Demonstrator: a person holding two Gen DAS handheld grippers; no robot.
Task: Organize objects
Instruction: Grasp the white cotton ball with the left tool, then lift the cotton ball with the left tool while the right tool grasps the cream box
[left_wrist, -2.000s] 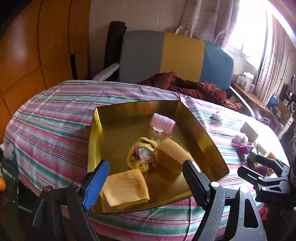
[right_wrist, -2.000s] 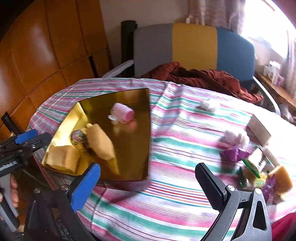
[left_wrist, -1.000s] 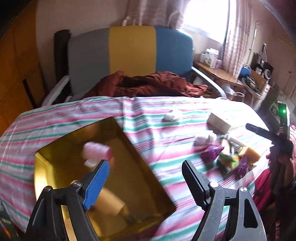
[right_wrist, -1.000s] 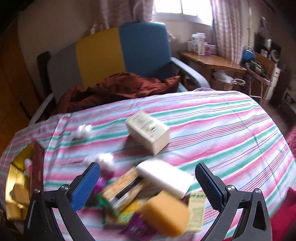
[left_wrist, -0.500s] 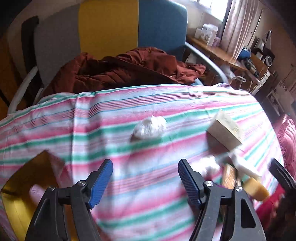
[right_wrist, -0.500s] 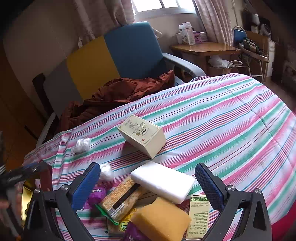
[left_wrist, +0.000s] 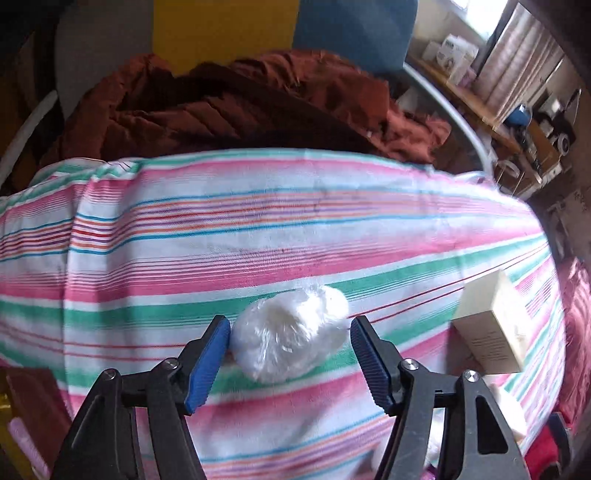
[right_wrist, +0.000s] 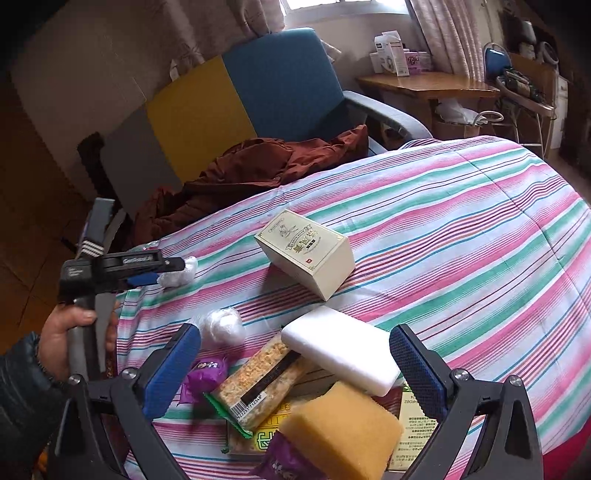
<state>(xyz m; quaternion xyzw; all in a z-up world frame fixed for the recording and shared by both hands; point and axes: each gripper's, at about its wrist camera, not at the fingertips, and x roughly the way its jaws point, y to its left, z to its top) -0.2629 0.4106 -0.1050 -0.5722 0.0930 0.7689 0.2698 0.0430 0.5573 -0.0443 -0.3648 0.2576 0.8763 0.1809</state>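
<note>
A white plastic-wrapped ball (left_wrist: 291, 338) lies on the striped tablecloth (left_wrist: 258, 236). My left gripper (left_wrist: 290, 328) points steeply down over it, jaws closing, with the ball between the blue pads; the right pad still shows a thin gap. In the right wrist view the left gripper (right_wrist: 173, 269) sits at the ball (right_wrist: 183, 273), held by a hand (right_wrist: 66, 332). My right gripper (right_wrist: 295, 354) hangs open with nothing between its fingers, above a pile: white foam block (right_wrist: 343, 350), orange sponge (right_wrist: 340, 432), snack bar pack (right_wrist: 258, 380), purple wrapper (right_wrist: 207, 373).
A cream box (right_wrist: 306, 251) lies behind the pile, and a second white ball (right_wrist: 223, 325) sits to its left. The gold tray's corner (left_wrist: 7, 439) shows at lower left. An armchair (right_wrist: 240, 96) with a rust-brown garment (right_wrist: 251, 166) stands past the table's far edge.
My left gripper left the gold tray, swung right and came down onto the white ball, its jaws narrowing. My right gripper turned from the tray to the pile and has held there since.
</note>
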